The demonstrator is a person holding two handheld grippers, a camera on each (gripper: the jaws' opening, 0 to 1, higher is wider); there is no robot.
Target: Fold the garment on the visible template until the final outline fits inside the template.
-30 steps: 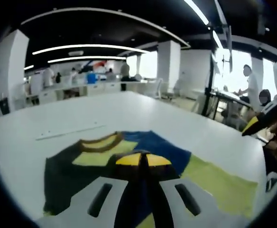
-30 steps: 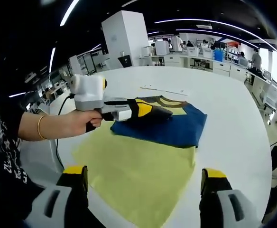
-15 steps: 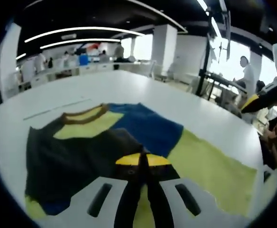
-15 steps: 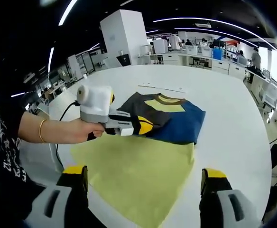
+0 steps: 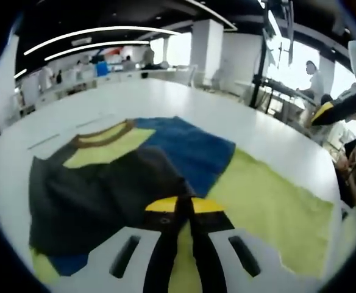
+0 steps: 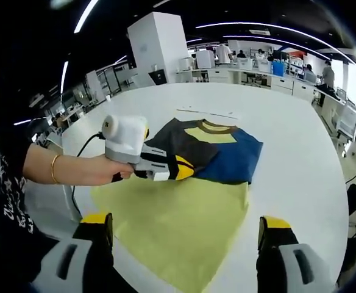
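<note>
Risk: my left hand-held gripper [image 6: 184, 166], clamped on the dark-and-blue folded shirt [image 6: 217, 149], could drag it off the yellow-green template sheet [image 6: 178, 226]; right hand-held gripper [image 6: 184, 235] gapes idle.

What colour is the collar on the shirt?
Brown, on the collar; it shows best in the left gripper view.
</note>
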